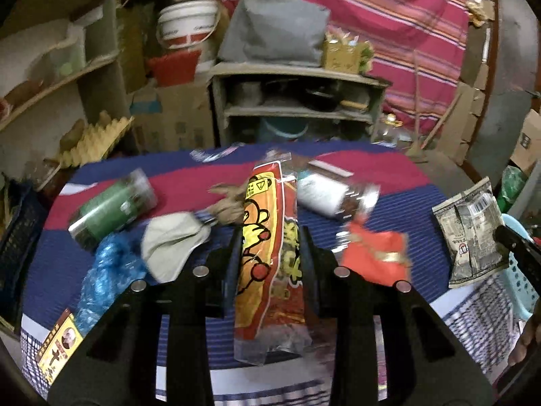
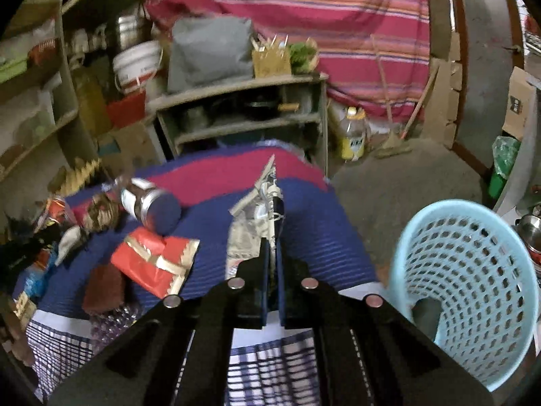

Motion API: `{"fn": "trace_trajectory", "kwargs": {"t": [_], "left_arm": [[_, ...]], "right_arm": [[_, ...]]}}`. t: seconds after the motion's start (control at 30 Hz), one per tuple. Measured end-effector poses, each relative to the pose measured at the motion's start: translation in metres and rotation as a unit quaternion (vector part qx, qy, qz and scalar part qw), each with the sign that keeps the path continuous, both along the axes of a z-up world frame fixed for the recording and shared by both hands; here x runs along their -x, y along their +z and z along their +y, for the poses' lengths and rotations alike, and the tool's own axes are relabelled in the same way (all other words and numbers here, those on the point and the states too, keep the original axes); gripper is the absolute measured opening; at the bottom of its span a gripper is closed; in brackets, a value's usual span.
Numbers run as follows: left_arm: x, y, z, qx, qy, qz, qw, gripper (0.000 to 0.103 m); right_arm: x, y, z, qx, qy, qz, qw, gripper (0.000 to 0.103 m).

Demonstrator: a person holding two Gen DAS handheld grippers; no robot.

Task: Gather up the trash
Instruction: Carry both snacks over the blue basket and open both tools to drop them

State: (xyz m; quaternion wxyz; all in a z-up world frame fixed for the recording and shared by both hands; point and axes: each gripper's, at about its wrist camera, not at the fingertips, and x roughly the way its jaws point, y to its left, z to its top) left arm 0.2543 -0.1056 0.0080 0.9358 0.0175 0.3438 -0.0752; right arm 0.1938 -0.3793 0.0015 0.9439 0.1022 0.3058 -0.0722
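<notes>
— What am I holding, left to right?
— My left gripper (image 1: 270, 247) clamps an orange snack wrapper (image 1: 267, 253), long axis pointing away. My right gripper (image 2: 270, 253) pinches a grey packet (image 2: 248, 226); the blue basket (image 2: 473, 270) sits just right, nearest that hand.

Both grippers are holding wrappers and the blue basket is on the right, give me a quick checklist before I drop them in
1. Left gripper grip on the red and yellow snack wrapper: ok, fingers pinch it on both sides.
2. Right gripper grip on the grey printed packet: ok, fingers closed on its edge.
3. Light blue basket within view of the right gripper: ok, just to its right, opening tilted toward the camera.
4. Room in the basket: ok, only one dark item shows at the bottom.
5. Right gripper over the basket: not ok, it sits over the striped cloth.
6. Left path to the basket: cannot tell.
</notes>
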Motion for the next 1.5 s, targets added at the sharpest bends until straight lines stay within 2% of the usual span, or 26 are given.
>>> {"fn": "trace_trajectory", "kwargs": {"t": [0.17, 0.33, 0.53, 0.77, 1.0, 1.2, 1.3, 1.5], "left_arm": [[0.012, 0.011, -0.038, 0.023, -0.033, -0.018, 0.999, 0.032], [0.016, 0.015, -0.082, 0.038, -0.062, -0.019, 0.9972, 0.032], [0.033, 0.009, -0.155, 0.027, -0.115, -0.021, 0.9927, 0.032], [0.061, 0.004, -0.231, 0.033, -0.182, -0.027, 0.9823, 0.032], [0.071, -0.017, -0.29, 0.042, -0.229, 0.002, 0.9726, 0.032], [0.076, -0.034, -0.327, 0.016, -0.254, 0.005, 0.9671, 0.032], [0.083, -0.04, -0.343, 0.017, -0.272, 0.007, 0.9622, 0.032], [0.089, -0.051, -0.356, 0.0, -0.286, 0.009, 0.9582, 0.032]], "right_arm": [[0.026, 0.02, -0.029, 0.009, -0.003, -0.028, 1.0, 0.004], [0.053, 0.028, -0.064, 0.02, -0.013, -0.037, 0.999, 0.004], [0.083, 0.028, -0.113, 0.022, -0.039, -0.035, 0.998, 0.004], [0.105, 0.013, -0.166, 0.033, -0.073, -0.015, 0.997, 0.004], [0.118, -0.006, -0.199, 0.025, -0.092, -0.001, 0.995, 0.004], [0.123, -0.016, -0.219, 0.014, -0.103, 0.004, 0.995, 0.004], [0.125, -0.02, -0.225, 0.009, -0.107, 0.004, 0.994, 0.004], [0.123, -0.033, -0.227, -0.004, -0.111, 0.01, 0.994, 0.004]]}}
